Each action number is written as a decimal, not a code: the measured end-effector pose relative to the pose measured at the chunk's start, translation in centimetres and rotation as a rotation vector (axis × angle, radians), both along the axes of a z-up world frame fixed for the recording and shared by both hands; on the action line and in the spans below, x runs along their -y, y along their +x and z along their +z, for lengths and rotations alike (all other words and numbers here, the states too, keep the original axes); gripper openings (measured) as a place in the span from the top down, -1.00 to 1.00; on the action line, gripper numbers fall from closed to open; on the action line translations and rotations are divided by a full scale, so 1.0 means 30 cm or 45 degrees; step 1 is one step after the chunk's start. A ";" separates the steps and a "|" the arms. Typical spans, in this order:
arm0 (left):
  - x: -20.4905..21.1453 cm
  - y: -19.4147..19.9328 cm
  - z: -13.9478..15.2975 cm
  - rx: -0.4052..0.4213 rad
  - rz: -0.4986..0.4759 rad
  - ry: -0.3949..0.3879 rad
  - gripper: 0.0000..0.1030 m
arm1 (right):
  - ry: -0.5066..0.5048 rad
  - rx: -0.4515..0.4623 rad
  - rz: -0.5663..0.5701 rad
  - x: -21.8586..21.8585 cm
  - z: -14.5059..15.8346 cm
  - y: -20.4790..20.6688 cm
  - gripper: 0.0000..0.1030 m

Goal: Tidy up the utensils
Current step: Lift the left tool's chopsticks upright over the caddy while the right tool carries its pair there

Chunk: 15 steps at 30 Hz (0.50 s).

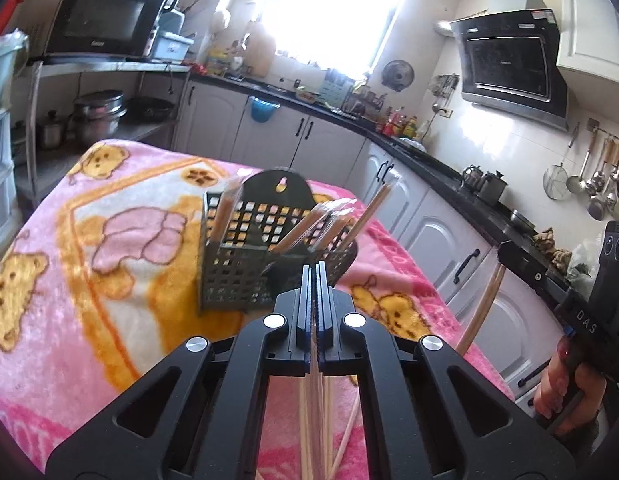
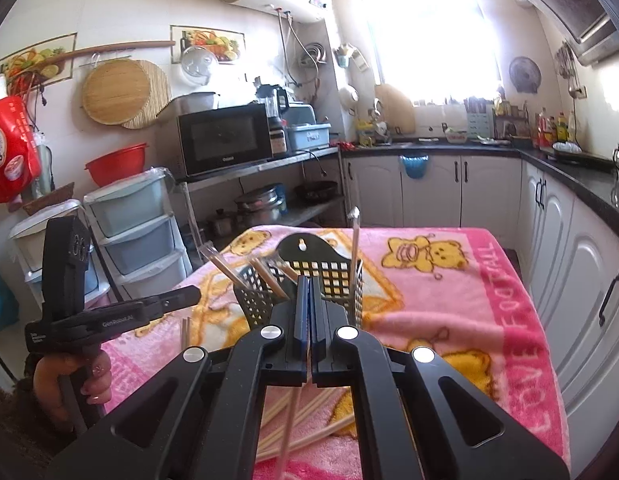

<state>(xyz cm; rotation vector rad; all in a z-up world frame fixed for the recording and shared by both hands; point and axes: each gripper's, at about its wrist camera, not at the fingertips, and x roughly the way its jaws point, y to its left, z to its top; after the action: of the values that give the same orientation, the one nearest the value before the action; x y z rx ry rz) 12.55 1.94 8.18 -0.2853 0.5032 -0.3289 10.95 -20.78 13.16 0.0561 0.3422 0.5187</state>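
A dark perforated utensil basket (image 1: pixel 245 264) stands on the pink bear blanket (image 1: pixel 109 280); it also shows in the right wrist view (image 2: pixel 329 276). Several wrapped chopsticks (image 1: pixel 365 216) lean in it. My left gripper (image 1: pixel 315 276) is shut on chopsticks (image 1: pixel 315 420) that hang below its fingers, just in front of the basket. My right gripper (image 2: pixel 309 288) is shut on a pair of chopsticks (image 2: pixel 289 428), which also shows in the left wrist view (image 1: pixel 481 308). Loose chopsticks (image 2: pixel 309 432) lie on the blanket below my right gripper.
White cabinets with a black counter (image 1: pixel 441 164) run along the right. A microwave (image 2: pixel 225 140) sits on a steel shelf at the left, with plastic drawers (image 2: pixel 137 224) beside it. The table's right edge (image 2: pixel 529 320) is near the cabinets.
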 end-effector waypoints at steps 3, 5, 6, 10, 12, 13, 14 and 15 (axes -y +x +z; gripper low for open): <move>0.008 0.004 0.030 0.024 -0.023 -0.009 1.00 | -0.003 0.031 0.003 -0.007 0.027 -0.014 0.98; 0.012 0.008 0.047 0.032 -0.041 -0.018 1.00 | -0.006 0.046 0.001 -0.012 0.040 -0.017 0.98; 0.015 0.009 0.054 0.038 -0.046 -0.018 1.00 | -0.007 0.051 0.002 -0.015 0.044 -0.017 0.98; 0.024 0.013 0.092 0.068 -0.068 -0.014 1.00 | -0.005 0.070 0.002 -0.018 0.063 -0.013 0.98; 0.027 0.013 0.116 0.090 -0.075 -0.010 1.00 | -0.005 0.078 0.004 -0.023 0.071 -0.007 0.98; 0.028 0.015 0.130 0.101 -0.081 -0.015 1.00 | -0.004 0.081 0.003 -0.025 0.075 -0.003 0.98; 0.026 0.016 0.138 0.106 -0.088 -0.020 1.00 | -0.002 0.085 0.005 -0.027 0.080 -0.001 0.98; 0.024 0.020 0.150 0.112 -0.094 -0.030 1.00 | -0.001 0.090 0.004 -0.029 0.086 -0.001 0.98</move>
<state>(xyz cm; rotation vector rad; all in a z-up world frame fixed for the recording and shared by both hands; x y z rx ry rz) 13.14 1.23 12.67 -0.2744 0.4243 -0.4177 10.93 -19.90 15.73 0.0361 0.2737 0.5221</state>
